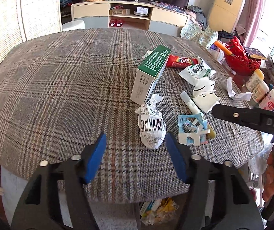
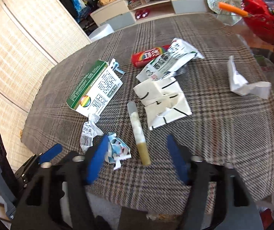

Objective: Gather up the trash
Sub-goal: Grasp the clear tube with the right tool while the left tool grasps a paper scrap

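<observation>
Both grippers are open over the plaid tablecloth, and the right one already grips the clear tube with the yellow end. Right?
Not quite. In the right wrist view the right gripper is open and holds nothing; the clear tube lies on the plaid tablecloth between its fingers. The left gripper is open too.

- Desk (image 2: 223,134) covered in grey-brown plaid cloth.
- Green-and-white box (image 2: 95,89) lying left of the litter.
- Crumpled barcode receipt (image 2: 90,132) just before the box, touching it.
- Torn blue-and-white wrapper (image 2: 117,149) beside the receipt.
- Clear tube (image 2: 139,132) with white and yellowish filling, lying lengthwise.
- Folded white carton (image 2: 163,101) right of the tube.
- Red packet (image 2: 150,55) and white-green pouch (image 2: 167,59) farther back, touching.
- Crumpled white paper (image 2: 242,80) well apart at right.
</observation>
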Demonstrator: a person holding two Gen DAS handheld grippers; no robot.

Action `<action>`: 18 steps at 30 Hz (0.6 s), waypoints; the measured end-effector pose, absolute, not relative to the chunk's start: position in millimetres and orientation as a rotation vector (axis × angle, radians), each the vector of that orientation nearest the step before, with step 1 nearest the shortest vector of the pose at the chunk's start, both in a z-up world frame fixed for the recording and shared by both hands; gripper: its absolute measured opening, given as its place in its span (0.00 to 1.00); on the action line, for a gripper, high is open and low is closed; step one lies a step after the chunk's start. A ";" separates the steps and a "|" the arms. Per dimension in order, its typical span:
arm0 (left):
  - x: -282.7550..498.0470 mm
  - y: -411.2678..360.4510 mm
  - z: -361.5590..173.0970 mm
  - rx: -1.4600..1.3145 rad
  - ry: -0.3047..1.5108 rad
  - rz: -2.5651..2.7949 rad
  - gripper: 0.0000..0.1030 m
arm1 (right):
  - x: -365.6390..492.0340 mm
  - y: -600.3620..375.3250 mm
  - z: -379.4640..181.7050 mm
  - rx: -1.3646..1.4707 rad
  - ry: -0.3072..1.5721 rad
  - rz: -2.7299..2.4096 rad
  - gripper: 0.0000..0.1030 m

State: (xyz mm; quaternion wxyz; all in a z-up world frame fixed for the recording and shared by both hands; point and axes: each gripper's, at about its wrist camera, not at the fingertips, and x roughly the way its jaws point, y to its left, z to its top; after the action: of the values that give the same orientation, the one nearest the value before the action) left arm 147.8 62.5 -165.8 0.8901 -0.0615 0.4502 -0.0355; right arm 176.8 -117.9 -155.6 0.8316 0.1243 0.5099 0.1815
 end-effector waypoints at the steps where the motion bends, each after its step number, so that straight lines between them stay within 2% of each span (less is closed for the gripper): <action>1: 151.8 61.2 -167.6 -0.123 0.939 -0.081 0.45 | 180.7 -113.9 -157.4 0.260 1.084 0.393 0.38; 2: 154.7 60.2 -168.8 -0.120 0.941 -0.088 0.41 | 183.2 -110.9 -157.9 0.253 1.084 0.398 0.35; 15: 182.3 54.6 -184.2 -0.156 0.977 -0.138 0.39 | 206.9 -91.8 -181.3 0.188 1.130 0.388 0.25; 18: 186.6 44.0 -187.7 -0.136 0.980 -0.158 0.40 | 208.5 -96.3 -182.1 0.179 1.132 0.384 0.13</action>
State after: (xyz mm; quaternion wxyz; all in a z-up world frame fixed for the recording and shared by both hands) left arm 186.6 44.0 -187.7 0.8772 -0.0650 0.4696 -0.0758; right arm 208.5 -96.3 -182.1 0.8228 0.0840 0.5324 0.1804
